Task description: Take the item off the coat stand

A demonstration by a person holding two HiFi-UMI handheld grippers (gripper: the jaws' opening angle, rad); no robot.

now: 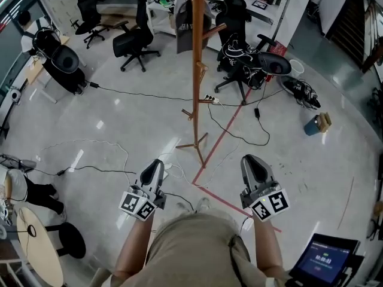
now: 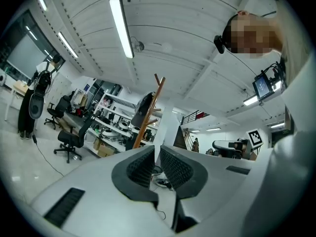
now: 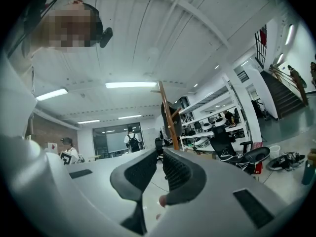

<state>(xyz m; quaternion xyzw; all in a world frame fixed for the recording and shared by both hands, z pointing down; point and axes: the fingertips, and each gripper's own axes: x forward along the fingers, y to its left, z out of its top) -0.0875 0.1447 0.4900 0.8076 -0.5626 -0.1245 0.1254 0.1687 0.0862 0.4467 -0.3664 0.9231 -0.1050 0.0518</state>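
Note:
A tall wooden coat stand (image 1: 197,70) rises from the floor straight ahead of me. A dark bag-like item (image 1: 184,18) hangs from a peg near its top. In the left gripper view the stand (image 2: 149,113) carries the item (image 2: 143,106) on its left side. The right gripper view shows the stand (image 3: 168,116) with the item (image 3: 174,117) against the post. My left gripper (image 1: 157,162) and right gripper (image 1: 251,158) are held level, side by side, short of the stand's base. Both are shut with nothing between the jaws (image 2: 157,154) (image 3: 159,162).
Black office chairs (image 1: 134,40) and a chair loaded with bags (image 1: 242,55) stand beyond the coat stand. Cables, a power strip (image 1: 209,98) and a red tape line (image 1: 224,133) cross the floor. A blue container (image 1: 312,126) sits at right, a round table (image 1: 39,256) at lower left.

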